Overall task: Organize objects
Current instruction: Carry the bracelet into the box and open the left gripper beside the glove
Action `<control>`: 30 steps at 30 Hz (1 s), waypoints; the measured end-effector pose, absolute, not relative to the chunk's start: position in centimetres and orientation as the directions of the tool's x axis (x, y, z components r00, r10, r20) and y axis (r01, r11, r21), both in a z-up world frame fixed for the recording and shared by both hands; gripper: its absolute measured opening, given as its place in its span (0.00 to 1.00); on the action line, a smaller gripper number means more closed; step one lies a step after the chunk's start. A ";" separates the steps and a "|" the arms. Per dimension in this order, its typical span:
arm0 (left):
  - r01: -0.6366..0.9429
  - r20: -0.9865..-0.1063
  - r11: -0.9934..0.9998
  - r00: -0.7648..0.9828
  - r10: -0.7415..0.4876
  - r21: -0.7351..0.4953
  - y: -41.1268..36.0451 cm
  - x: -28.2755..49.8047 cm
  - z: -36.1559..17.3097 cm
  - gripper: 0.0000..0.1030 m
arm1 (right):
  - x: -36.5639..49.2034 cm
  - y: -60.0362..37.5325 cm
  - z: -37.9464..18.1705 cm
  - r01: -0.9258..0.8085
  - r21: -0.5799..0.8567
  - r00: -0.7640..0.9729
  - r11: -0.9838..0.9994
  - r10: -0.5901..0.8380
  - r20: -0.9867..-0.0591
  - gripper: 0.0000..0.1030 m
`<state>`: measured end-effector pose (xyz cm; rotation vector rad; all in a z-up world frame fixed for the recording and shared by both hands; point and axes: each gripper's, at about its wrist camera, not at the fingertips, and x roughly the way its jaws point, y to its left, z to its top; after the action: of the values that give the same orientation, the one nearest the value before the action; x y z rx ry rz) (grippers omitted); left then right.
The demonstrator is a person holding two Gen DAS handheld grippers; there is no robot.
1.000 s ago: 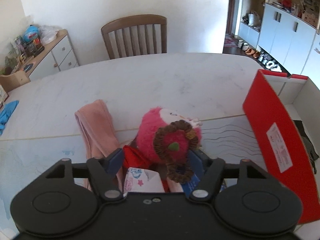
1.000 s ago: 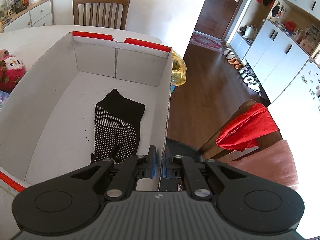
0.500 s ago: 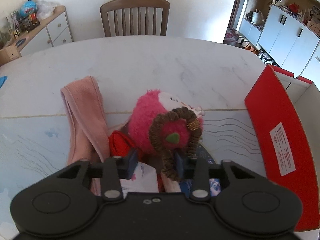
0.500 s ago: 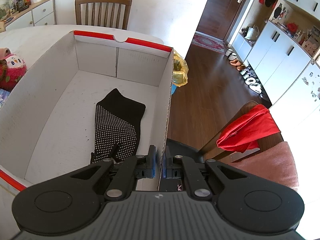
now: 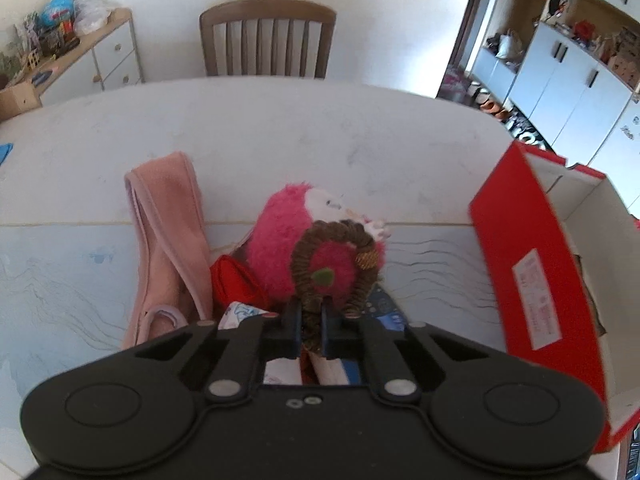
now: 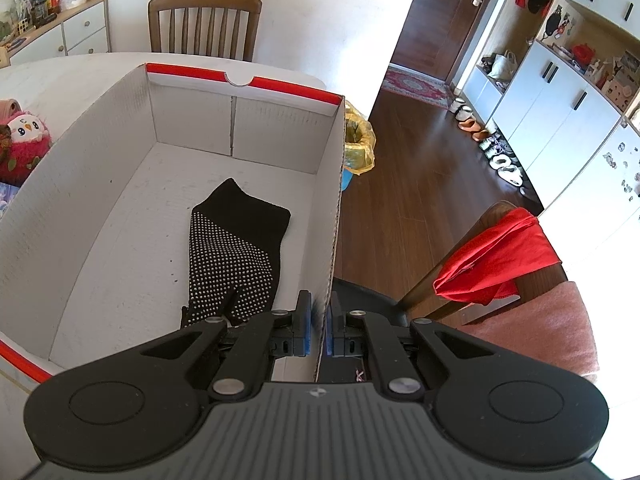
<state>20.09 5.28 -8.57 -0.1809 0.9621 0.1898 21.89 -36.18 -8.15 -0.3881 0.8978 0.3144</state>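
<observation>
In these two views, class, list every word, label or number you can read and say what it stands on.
None can be read.
White label on the red box: print too blurred.
Blue packaging under the plush toy: print too blurred.

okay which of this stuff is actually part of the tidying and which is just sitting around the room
Part of the job:
left gripper, shut on the pink plush toy
right gripper, clamping the red box wall
black sock in the box
pink cloth

Just lying about:
wooden chair
red garment
white cabinets
</observation>
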 end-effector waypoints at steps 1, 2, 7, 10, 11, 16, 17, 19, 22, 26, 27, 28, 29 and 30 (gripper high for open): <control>-0.234 -0.821 0.970 0.565 0.079 -0.068 5.1 19.9 -8.1 0.05 | 21.9 -36.2 -8.2 -0.421 -0.194 0.586 0.886 0.103 -0.804 0.07; -0.231 -0.817 0.970 0.572 0.075 -0.072 5.0 19.7 -7.8 0.05 | 21.9 -36.2 -8.2 -0.420 -0.193 0.586 0.887 0.103 -0.804 0.07; -0.198 -0.784 0.974 0.619 0.035 -0.113 4.3 18.9 -5.4 0.05 | 21.9 -36.2 -8.2 -0.419 -0.192 0.587 0.887 0.103 -0.803 0.07; -0.161 -0.766 0.977 0.643 -0.005 -0.142 3.3 18.4 -4.1 0.05 | 21.9 -36.2 -8.2 -0.420 -0.192 0.587 0.887 0.104 -0.803 0.07; -0.149 -0.761 0.978 0.649 -0.014 -0.145 2.9 18.3 -3.8 0.05 | 21.9 -36.2 -8.2 -0.419 -0.192 0.587 0.887 0.103 -0.803 0.07; -0.063 -0.736 0.984 0.673 -0.080 -0.165 0.4 18.3 -2.0 0.05 | 22.0 -36.2 -8.2 -0.419 -0.193 0.587 0.887 0.103 -0.803 0.07; -0.045 -0.732 0.985 0.675 -0.093 -0.167 -0.2 18.4 -1.6 0.05 | 21.9 -36.2 -8.2 -0.419 -0.191 0.586 0.888 0.104 -0.803 0.07; -0.012 -0.722 0.985 0.682 -0.118 -0.173 -1.1 18.6 -0.9 0.05 | 22.0 -36.2 -8.2 -0.417 -0.188 0.584 0.889 0.104 -0.805 0.07; 0.046 -0.711 0.982 0.684 -0.164 -0.182 -3.0 19.2 0.0 0.05 | 22.0 -36.0 -8.2 -0.418 -0.190 0.584 0.888 0.103 -0.805 0.06; 0.126 -0.702 0.977 0.680 -0.212 -0.173 -5.8 20.0 0.7 0.05 | 22.1 -35.9 -8.2 -0.416 -0.187 0.584 0.890 0.104 -0.805 0.07; 0.147 -0.700 0.974 0.678 -0.224 -0.170 -6.5 20.1 0.8 0.05 | 22.1 -35.9 -8.2 -0.417 -0.186 0.584 0.890 0.105 -0.805 0.06; 0.166 -0.699 0.972 0.675 -0.235 -0.167 -7.2 20.4 0.8 0.05 | 22.1 -36.0 -8.2 -0.417 -0.186 0.584 0.890 0.106 -0.805 0.06; 0.183 -0.699 0.969 0.671 -0.247 -0.166 -8.0 20.6 0.8 0.05 | 22.1 -36.0 -8.3 -0.418 -0.186 0.584 0.889 0.107 -0.805 0.06; 0.205 -0.701 0.965 0.665 -0.260 -0.163 -8.9 21.0 0.7 0.05 | 22.1 -36.0 -8.4 -0.419 -0.185 0.584 0.889 0.108 -0.805 0.06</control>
<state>20.99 -8.91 0.71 -0.0724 0.8020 -0.2630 22.06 -35.99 -8.37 -0.3776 0.8996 0.3155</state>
